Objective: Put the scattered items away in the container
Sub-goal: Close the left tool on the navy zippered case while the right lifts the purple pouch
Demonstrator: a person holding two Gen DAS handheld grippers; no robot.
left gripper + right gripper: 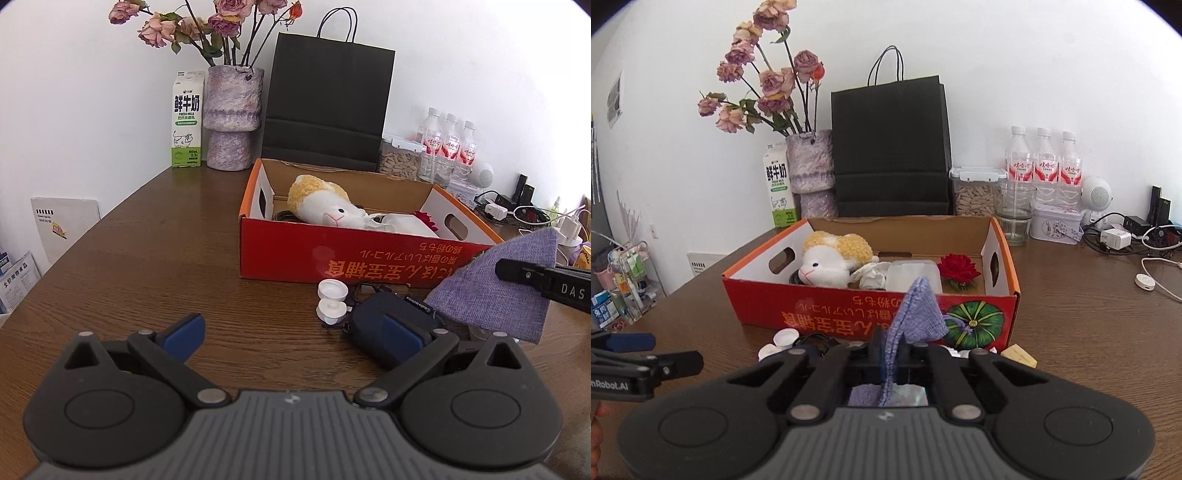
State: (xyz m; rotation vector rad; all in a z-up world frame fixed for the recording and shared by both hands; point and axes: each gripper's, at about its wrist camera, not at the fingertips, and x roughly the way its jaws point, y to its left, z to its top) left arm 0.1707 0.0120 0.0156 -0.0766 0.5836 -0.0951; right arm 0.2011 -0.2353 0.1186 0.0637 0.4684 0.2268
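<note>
because the left claw stood wide and empty before the box, the navy case by its right finger looked next. from the right view, the right claw pinched the pouch before the box, likely for dropping inside.

Purple pouch between closed jaws

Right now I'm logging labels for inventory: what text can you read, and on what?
"鲜牛奶 FRESH MILK": milk carton.
"DAS": right claw, cut off.
"nRobot.AI": left claw, cut off.
"audio-technica": navy pouch.
Red box: upside-down print, unreadable.
Water bottles: too small.
</note>
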